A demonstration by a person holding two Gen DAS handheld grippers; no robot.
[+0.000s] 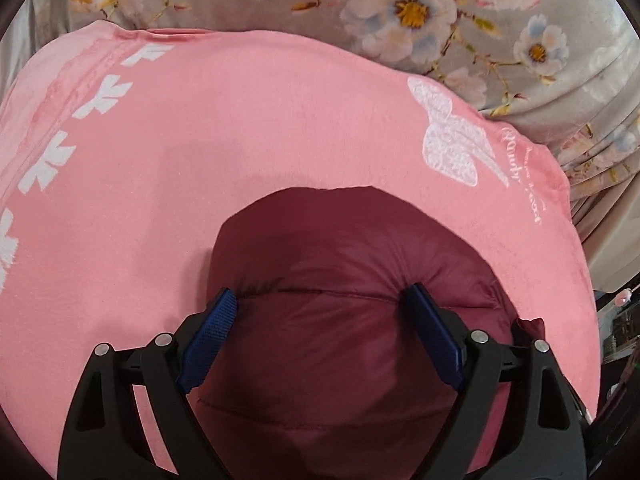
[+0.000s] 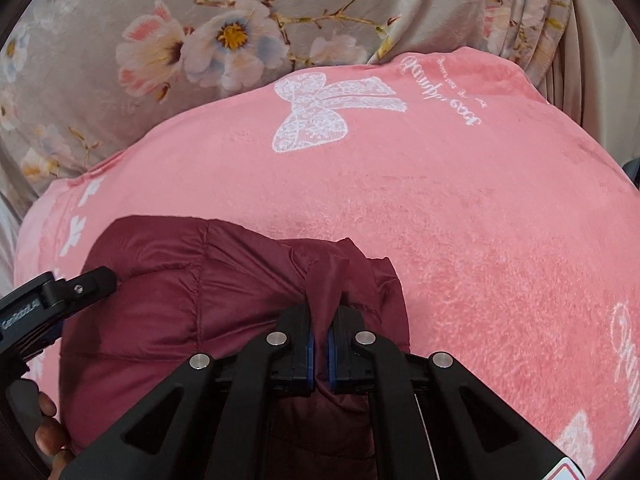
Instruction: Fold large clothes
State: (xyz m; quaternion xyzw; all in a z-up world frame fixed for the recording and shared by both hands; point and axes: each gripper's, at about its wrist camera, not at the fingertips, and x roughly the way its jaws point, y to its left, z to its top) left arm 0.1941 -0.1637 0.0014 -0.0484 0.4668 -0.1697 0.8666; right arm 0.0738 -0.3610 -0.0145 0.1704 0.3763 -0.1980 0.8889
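The maroon jacket [image 1: 352, 320] lies bunched on a pink blanket [image 1: 240, 168], which covers a floral sheet [image 1: 460, 20]. Left tongs [image 1: 320, 304]: fingers spread wide, blue pads [image 1: 212, 336] pressed against the quilted fabric on both sides, not closed on it. Right tongs [image 2: 320, 332]: clamped on a raised pinch of the jacket [image 2: 200, 300] near its edge. A white bow print [image 2: 320, 112] marks the blanket [image 2: 480, 240] beyond the jacket.

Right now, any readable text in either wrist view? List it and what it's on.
"GenRobot.AI": white print on the left claw body, right wrist view.
White cursive script beside the lace bow on the pink blanket: upside down, not readable.
More white script at the blanket's right edge: cut off, not readable.
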